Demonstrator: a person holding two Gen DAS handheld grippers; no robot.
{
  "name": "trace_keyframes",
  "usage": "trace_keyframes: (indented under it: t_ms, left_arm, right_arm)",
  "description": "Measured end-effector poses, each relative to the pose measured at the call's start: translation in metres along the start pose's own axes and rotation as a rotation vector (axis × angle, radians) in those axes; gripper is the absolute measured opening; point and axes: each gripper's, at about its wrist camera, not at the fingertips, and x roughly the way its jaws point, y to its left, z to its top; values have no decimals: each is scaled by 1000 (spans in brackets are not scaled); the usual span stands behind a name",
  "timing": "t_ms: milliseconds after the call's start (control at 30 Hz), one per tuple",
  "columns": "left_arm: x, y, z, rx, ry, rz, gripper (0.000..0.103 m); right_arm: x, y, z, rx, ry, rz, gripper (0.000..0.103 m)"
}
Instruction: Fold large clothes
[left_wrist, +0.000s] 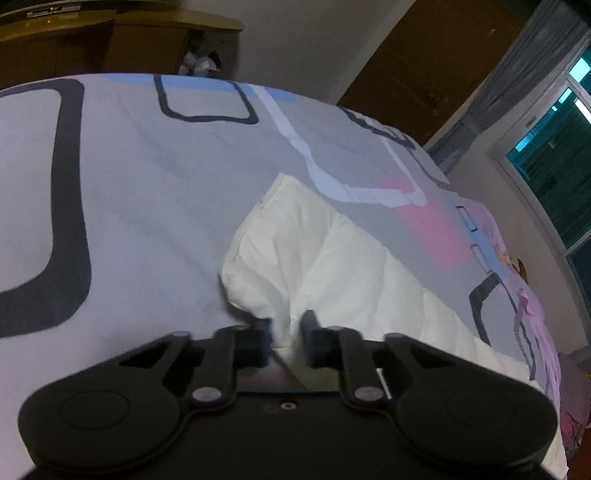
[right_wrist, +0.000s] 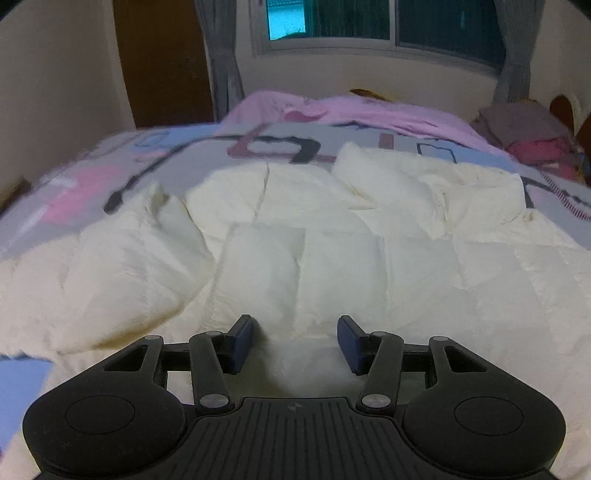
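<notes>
In a dim bedroom, a bed under a grey sheet printed with dark rounded rectangles and pink and blue blocks carries the task's thing: a cream-white quilted down garment, spread puffy and rumpled across the near half of the bed. The left gripper is clenched on a pinch of its corner, white fabric bunched between the pads. The right gripper hangs just above the quilting, fingers apart, grasping nothing. Likely next: the right should seize the matching edge before both lift, keeping the fold line taut and square. A curtained window lies beyond.
</notes>
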Motion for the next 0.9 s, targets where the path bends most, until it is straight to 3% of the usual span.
trace_keyframes:
  t_ms: [133,267,467,733,900]
  left_arm:
    - [-13,-19,4,57,-29,-49,7]
    - [-39,-55,5,164,-100,-109,6]
    - [-78,-138,-18,366,-160,-302,6]
    - [-89,-254,-110,640,-31,-577,6]
    - [-68,-298,-185,781,131,-612,6]
  right_arm:
    - [1,1,2,-5,5,0,51]
    - [-12,-11,7,70,-27,58,51]
    - [-42,-39,12,159,-78,63,51]
    - [-81,-87,1,225,-119,23,51]
    - [-100,-116,-9,252,-123,10,51]
